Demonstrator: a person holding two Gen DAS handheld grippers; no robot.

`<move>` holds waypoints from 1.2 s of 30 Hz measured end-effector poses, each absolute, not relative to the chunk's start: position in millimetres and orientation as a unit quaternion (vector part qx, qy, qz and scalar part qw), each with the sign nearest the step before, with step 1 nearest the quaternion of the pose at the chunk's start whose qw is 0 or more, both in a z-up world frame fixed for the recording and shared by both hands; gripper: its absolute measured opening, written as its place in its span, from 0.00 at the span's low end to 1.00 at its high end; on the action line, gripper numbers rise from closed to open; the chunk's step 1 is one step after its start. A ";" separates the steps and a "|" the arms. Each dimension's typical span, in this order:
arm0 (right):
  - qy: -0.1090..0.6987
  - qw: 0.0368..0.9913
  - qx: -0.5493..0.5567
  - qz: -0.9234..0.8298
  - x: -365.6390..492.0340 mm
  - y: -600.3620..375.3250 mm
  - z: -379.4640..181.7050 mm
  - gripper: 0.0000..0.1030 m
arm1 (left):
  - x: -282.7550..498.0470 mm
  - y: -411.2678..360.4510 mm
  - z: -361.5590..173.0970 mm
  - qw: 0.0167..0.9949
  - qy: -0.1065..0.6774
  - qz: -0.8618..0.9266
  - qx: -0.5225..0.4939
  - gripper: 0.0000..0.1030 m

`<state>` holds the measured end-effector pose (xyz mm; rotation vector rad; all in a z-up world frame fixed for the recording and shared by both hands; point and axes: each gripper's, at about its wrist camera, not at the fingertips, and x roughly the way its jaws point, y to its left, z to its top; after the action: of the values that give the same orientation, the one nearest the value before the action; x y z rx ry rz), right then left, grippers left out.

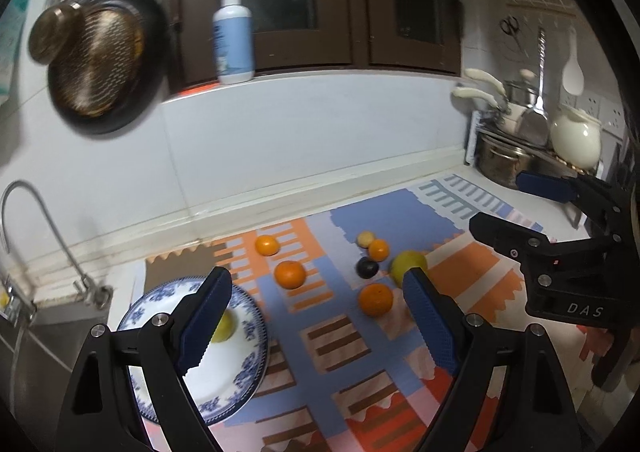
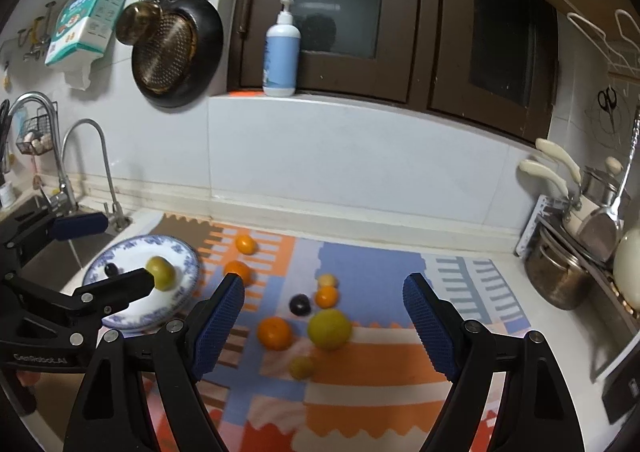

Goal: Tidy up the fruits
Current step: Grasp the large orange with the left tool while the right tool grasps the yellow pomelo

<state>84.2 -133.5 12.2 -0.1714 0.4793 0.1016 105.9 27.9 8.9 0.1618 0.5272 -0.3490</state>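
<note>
Hovering both grippers, jaws apart, nothing held. Loose fruit cluster mid-worktop: big yellow-green fruit (image 2: 329, 329) dead ahead of my right gripper (image 2: 324, 328), nearer arm. Plate (image 2: 188, 257) at sink-side edge, under my left gripper (image 1: 316, 328).

My left wrist camera sat behind the left gripper (image 1: 316, 316) and looked forward and down along its fingers, from close above the patterned mat (image 1: 352, 352), facing the tiled back wall (image 1: 300, 140). My right wrist camera did the same behind the right gripper (image 2: 324, 320), a little further right. Both views shared the mat, the blue-and-white plate (image 1: 240, 380) (image 2: 184, 256), the loose fruit, the pump bottle (image 1: 234, 32) (image 2: 282, 52) on the ledge and the hanging pan (image 1: 100, 60) (image 2: 176, 52). Each camera caught the other gripper at its edge: the right one at the left view's right side, the left one at the right view's left.
</note>
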 end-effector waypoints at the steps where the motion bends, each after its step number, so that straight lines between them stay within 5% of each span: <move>1: 0.240 0.966 -0.085 0.051 85.3 -137.4 10.6 0.80 | 106.9 24.3 7.6 0.947 0.259 -0.174 0.083 0.85; 20: 0.332 0.929 -0.127 0.099 138.2 -164.9 -43.0 0.79 | 152.7 -23.1 -50.4 0.918 0.295 -0.234 0.126 0.84; 36: 0.407 0.885 -0.160 0.157 195.5 -162.8 -94.5 0.71 | 194.3 -43.6 -99.2 0.876 0.367 -0.283 0.136 0.61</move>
<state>195.5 -162.8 -94.5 -0.3324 0.8476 0.3257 194.3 -43.6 -99.2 0.2833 0.7655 -0.5903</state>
